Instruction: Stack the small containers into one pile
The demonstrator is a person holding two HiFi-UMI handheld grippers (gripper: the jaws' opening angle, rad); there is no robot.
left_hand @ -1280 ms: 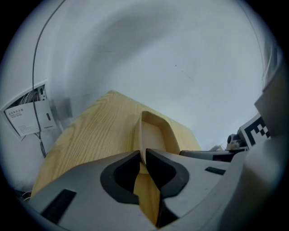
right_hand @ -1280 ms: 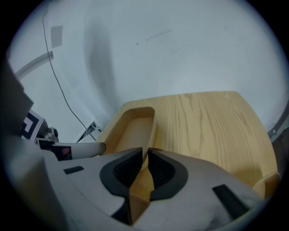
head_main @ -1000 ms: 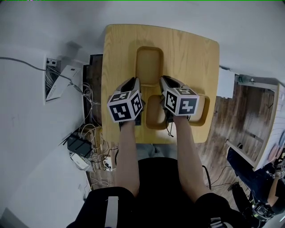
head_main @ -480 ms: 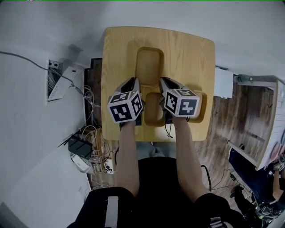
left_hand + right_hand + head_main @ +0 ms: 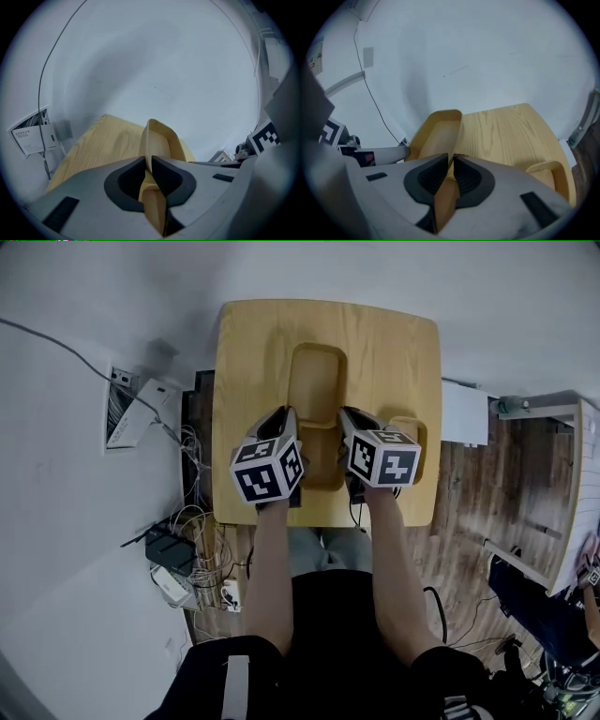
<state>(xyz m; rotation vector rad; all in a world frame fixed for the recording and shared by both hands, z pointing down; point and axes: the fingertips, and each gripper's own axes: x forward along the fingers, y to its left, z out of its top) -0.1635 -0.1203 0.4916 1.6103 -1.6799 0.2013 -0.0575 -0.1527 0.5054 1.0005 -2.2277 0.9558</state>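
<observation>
Left gripper (image 5: 149, 161) and right gripper (image 5: 452, 164) jaws pinch opposite rims of the container (image 5: 317, 381), tabletop (image 5: 394, 348) open ahead.

Both bare arms reach forward, side by side. The left gripper (image 5: 284, 420) and right gripper (image 5: 347, 420) tip down. Each pinches a wall of the container (image 5: 317, 385). The left jaws have just opened a tiny bit.
</observation>
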